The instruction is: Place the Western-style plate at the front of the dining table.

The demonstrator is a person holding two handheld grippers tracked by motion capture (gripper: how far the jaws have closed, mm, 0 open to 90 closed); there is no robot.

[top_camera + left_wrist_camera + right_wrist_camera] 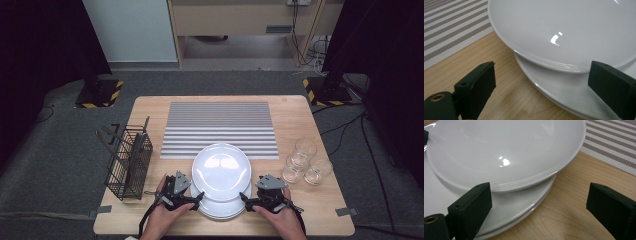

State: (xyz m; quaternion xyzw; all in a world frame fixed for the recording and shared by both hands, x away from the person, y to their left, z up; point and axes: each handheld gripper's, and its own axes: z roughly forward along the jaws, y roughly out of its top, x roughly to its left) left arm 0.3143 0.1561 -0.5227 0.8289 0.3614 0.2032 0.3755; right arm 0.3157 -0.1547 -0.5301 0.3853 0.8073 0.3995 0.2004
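A stack of white plates [222,205] lies near the table's front edge. Its top plate [221,170] is shifted toward the striped mat and overhangs the lower ones. My left gripper [196,198] is at the stack's left rim, open. In the left gripper view the top plate [564,30] rests on a lower plate [556,87], whose rim sits between the wide-apart jaws of the left gripper [544,90]. My right gripper [244,199] is open at the stack's right rim. In the right gripper view the right gripper [540,207] straddles the lower plate's edge [524,205] under the top plate [504,150].
A grey striped placemat [220,127] covers the table's middle, just beyond the plates. A black wire basket [129,162] with utensils stands at the left edge. A cluster of clear glasses [305,162] stands at the right, close to my right hand.
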